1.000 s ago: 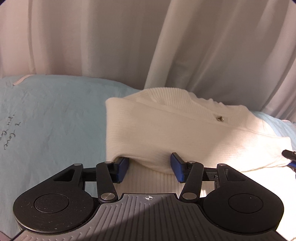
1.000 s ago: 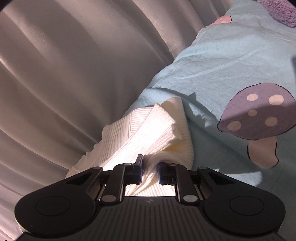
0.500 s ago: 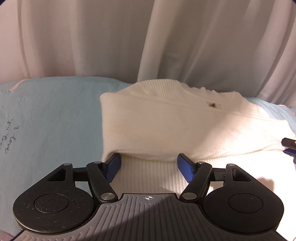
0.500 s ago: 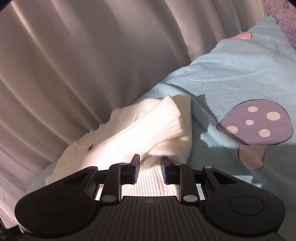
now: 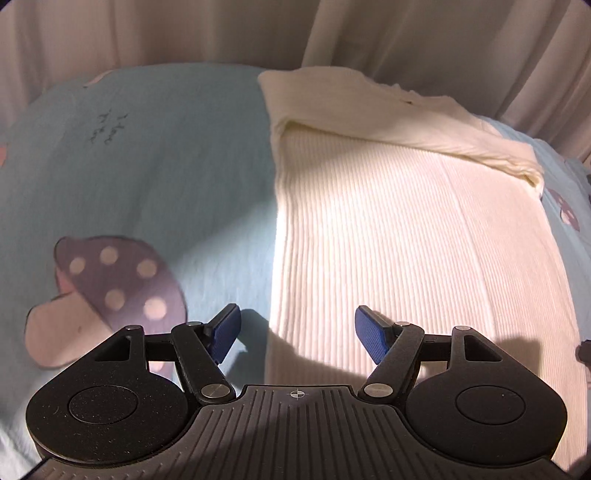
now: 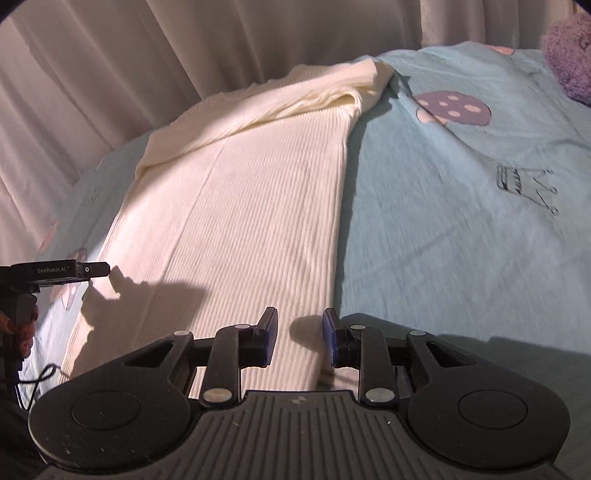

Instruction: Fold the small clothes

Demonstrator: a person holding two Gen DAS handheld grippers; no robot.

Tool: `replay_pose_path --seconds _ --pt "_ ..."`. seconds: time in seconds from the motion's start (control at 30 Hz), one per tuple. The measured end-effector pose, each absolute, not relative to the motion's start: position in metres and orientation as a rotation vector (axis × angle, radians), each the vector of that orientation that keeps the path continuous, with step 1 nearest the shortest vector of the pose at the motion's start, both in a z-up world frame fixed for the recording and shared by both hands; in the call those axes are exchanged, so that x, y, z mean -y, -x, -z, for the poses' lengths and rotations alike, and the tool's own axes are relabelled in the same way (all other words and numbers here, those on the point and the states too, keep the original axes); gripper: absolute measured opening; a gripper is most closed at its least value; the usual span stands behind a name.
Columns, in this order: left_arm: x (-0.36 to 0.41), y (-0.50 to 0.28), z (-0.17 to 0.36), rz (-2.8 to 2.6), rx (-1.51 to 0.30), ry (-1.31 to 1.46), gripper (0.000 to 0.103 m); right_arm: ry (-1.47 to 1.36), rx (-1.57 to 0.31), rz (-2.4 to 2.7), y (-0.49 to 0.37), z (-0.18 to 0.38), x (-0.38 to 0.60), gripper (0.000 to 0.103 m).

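A cream ribbed knit garment [image 5: 406, 240] lies flat and lengthwise on the light blue bedsheet [image 5: 166, 166]. Its far end is folded over into a band [image 5: 369, 107] near the curtain. My left gripper [image 5: 297, 332] hovers open over the garment's near left edge, with nothing between its blue pads. In the right wrist view the same garment [image 6: 240, 203] runs away from me. My right gripper [image 6: 299, 332] is above its near right edge, jaws opening, pads not pressing on the cloth. The left gripper [image 6: 92, 269] shows at the left of that view, held by a hand [image 6: 22, 332].
Pale curtains [image 5: 184, 33] hang close behind the far end of the bed. The sheet [image 6: 461, 221] carries mushroom prints [image 5: 118, 277] and a crown drawing [image 6: 524, 184]. A purple fluffy thing [image 6: 569, 59] lies at the far right. A thin cable [image 6: 40, 376] dangles below the hand.
Both grippers have let go of the folded far end and drawn back along the garment to its near end. The left jaws widened; the right jaws, earlier shut on cloth, have parted.
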State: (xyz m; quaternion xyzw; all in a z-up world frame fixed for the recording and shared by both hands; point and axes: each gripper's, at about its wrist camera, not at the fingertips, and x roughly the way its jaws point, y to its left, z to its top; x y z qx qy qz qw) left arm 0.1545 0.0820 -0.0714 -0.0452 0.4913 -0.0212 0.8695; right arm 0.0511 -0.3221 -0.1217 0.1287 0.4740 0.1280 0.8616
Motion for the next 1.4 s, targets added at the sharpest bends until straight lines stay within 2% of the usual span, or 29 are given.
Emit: replay_pose_path --seconds 0.47,0.63,0.83,1.1,1.4 --pt "-0.084 -0.077 0.062 0.046 -1.175 0.053 0.054 -0.417 -1.099 -0.448 -0.014 0.137 0.338 0.026" --pt "-0.091 -0.062 0.059 0.051 -1.209 0.084 0.035 -0.414 -1.129 -0.519 -0.012 0.14 0.332 0.02" --pt "-0.09 -0.052 0.057 0.062 -1.205 0.11 0.014 -0.428 -1.15 -0.552 -0.015 0.144 0.331 0.008" --pt "-0.102 -0.049 0.038 0.161 -1.035 0.382 0.009 -0.501 -1.03 -0.592 -0.034 0.122 0.338 0.006" --pt "-0.12 -0.112 0.002 0.071 -0.777 0.564 0.007 -0.61 -0.711 -0.361 -0.079 0.092 0.366 0.006"
